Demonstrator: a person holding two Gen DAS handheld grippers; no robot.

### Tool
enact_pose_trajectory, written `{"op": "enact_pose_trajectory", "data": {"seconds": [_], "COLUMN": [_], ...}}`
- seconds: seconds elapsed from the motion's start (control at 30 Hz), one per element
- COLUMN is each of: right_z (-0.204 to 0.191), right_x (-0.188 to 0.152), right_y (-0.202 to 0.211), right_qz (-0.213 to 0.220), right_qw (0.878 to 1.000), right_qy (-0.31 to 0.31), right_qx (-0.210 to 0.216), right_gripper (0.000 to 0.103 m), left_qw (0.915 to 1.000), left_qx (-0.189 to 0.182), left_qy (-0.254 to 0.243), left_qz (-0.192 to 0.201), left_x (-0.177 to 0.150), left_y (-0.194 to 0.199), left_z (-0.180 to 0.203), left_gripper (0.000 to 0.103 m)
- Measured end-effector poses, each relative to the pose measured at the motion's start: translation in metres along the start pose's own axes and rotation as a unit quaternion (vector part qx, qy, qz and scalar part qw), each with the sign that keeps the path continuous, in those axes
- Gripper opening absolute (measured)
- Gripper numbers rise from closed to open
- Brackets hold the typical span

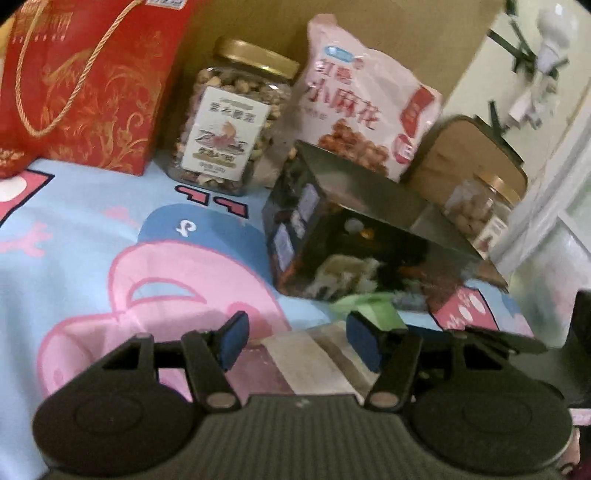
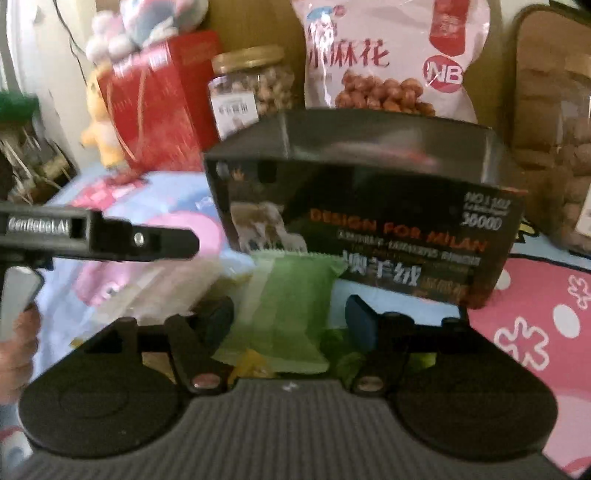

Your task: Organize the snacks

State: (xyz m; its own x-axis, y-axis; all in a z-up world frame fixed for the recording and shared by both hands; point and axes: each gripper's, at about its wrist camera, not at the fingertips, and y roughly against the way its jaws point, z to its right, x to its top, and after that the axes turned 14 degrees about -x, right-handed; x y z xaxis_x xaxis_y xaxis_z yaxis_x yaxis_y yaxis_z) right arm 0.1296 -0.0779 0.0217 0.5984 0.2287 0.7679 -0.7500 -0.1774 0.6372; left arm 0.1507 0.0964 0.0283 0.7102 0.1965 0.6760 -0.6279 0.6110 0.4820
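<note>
Black box as landmark; green packet just before it, between parted right gripper pads, unpinched; left gripper likewise apart over pale wrapper.

A pale blue cartoon-print cloth with pink figures covers the surface. Behind the cloth stands a brown cardboard panel — right of that panel, a white wall and a white frame, daylight-lit.
</note>
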Motion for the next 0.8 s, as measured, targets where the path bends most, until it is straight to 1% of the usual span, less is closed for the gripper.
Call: {"op": "enact_pose_trajectory", "data": {"seconds": [0.03,0.07,0.13,0.17,0.23,0.3,0.37,0.43,0.47,0.53,0.57,0.63,0.67,0.7,0.73,0.77,0.8], "right_z": [-0.004,-0.007,-0.004,-0.002,0.004,0.009,0.015,0.02,0.021,0.019,0.017,0.009,0.004,0.001,0.0,0.001,0.004], "right_x": [-0.003,-0.006,-0.01,-0.012,-0.016,-0.013,-0.02,-0.037,-0.045,-0.068,-0.083,-0.107,-0.115,-0.125,-0.133,-0.133,-0.133], "right_y": [0.005,0.011,0.02,0.026,0.046,0.065,0.096,0.123,0.132,0.146,0.152,0.156,0.154,0.153,0.154,0.154,0.154], "right_qz": [0.003,0.007,0.012,0.02,0.056,0.093,0.13,0.154,0.16,0.155,0.148,0.128,0.12,0.122,0.142,0.153,0.153], "right_qw": [1.0,0.999,0.999,0.999,0.998,0.995,0.991,0.986,0.983,0.975,0.967,0.953,0.947,0.942,0.937,0.938,0.942], "right_qy": [0.018,0.033,0.04,0.04,0.03,0.027,0.035,0.059,0.08,0.145,0.185,0.254,0.282,0.306,0.315,0.31,0.297], "right_qx": [-0.002,-0.006,-0.008,-0.008,-0.001,-0.003,0.008,0.027,0.036,0.072,0.09,0.1,0.092,0.072,0.046,0.026,0.015], "right_gripper": [0.055,0.051,0.05,0.049,0.049,0.049,0.05,0.05,0.05,0.051,0.051,0.052,0.052,0.054,0.059,0.068,0.07], "left_qw": [1.0,1.0,1.0,0.9999,0.9992,0.9977,0.9967,0.9961,0.9957,0.9946,0.9936,0.9923,0.9918,0.9916,0.9919,0.9921,0.9921], "left_qx": [-0.003,-0.004,-0.006,-0.003,-0.005,-0.021,-0.038,-0.054,-0.067,-0.092,-0.104,-0.111,-0.112,-0.11,-0.106,-0.103,-0.102], "left_qy": [0.001,0.002,0.006,0.012,0.027,0.035,0.021,0.0,-0.01,-0.028,-0.039,-0.054,-0.061,-0.064,-0.064,-0.06,-0.056], "left_qz": [-0.001,-0.001,0.0,0.007,0.029,0.053,0.069,0.069,0.062,0.04,0.025,0.002,-0.01,-0.02,-0.029,-0.039,-0.047], "left_x": [-0.003,-0.007,-0.011,-0.011,-0.011,-0.011,-0.013,-0.02,-0.025,-0.034,-0.04,-0.052,-0.058,-0.065,-0.07,-0.075,-0.079], "left_y": [0.003,0.006,0.011,0.017,0.034,0.055,0.073,0.085,0.088,0.087,0.086,0.079,0.075,0.07,0.066,0.062,0.059], "left_z": [0.002,0.003,0.004,0.003,0.003,0.008,0.021,0.035,0.043,0.056,0.063,0.075,0.08,0.084,0.087,0.088,0.088], "left_gripper": [0.059,0.059,0.059,0.058,0.058,0.058,0.058,0.058,0.058,0.06,0.06,0.06,0.06,0.06,0.06,0.06,0.06]}}
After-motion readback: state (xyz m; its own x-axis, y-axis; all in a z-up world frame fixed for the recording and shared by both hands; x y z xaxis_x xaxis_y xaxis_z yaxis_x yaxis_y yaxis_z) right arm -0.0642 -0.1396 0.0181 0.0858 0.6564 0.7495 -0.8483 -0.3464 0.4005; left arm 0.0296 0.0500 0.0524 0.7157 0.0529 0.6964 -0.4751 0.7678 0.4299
